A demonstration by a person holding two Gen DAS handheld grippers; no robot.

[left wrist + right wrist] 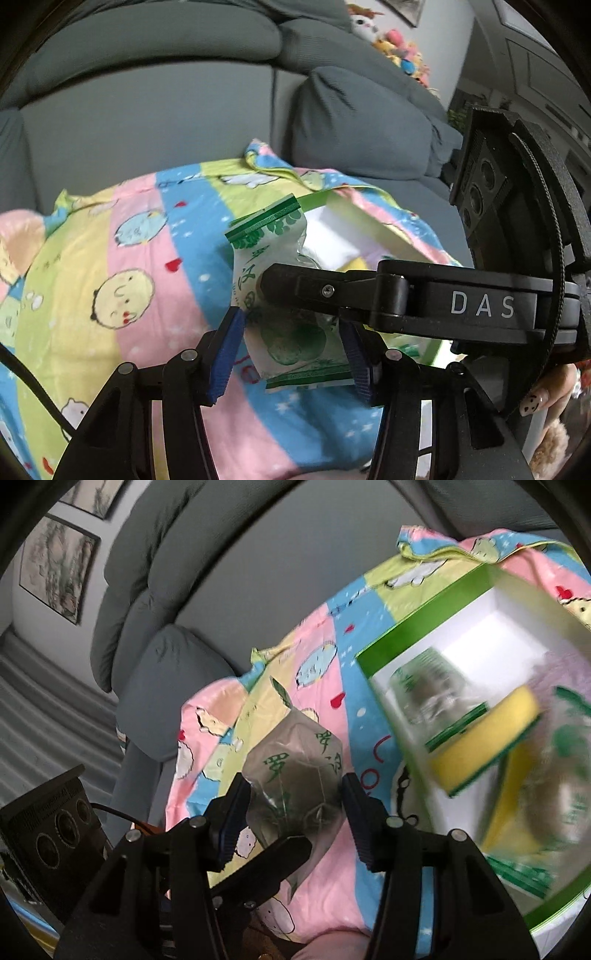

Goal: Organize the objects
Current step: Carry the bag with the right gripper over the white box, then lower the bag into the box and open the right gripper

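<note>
The left gripper (291, 332) had its fingers clenched on a green-and-white packet (280, 295), one blue pad pressing each side of it, with the packet's sealed top edge standing beyond the fingertips. In the left wrist view the right gripper's black finger (314, 291) lay across the packet from the right, and only part of the green-rimmed box (332, 221) showed past the packet, beyond the fingers. A fingertip with a painted nail (535, 398) showed at the lower right of that view.

The right gripper (295, 794) grasped its own packet (295, 771), clear wrap with green characters over a dark round lump, held between both fingers. Only the right wrist view opened up the box (424, 627), to the right of those fingers: white inside, holding a yellow sponge (487, 738) and more packets (436, 690), all blurred. The left gripper's finger (266, 867) crossed below the packet there.

Under both grippers lay a striped cartoon-print cloth (129, 258) spread over a grey sofa (147, 110). Soft toys (399, 48) showed far beyond the left fingers; framed pictures (55, 565) hung far left of the right fingers.
</note>
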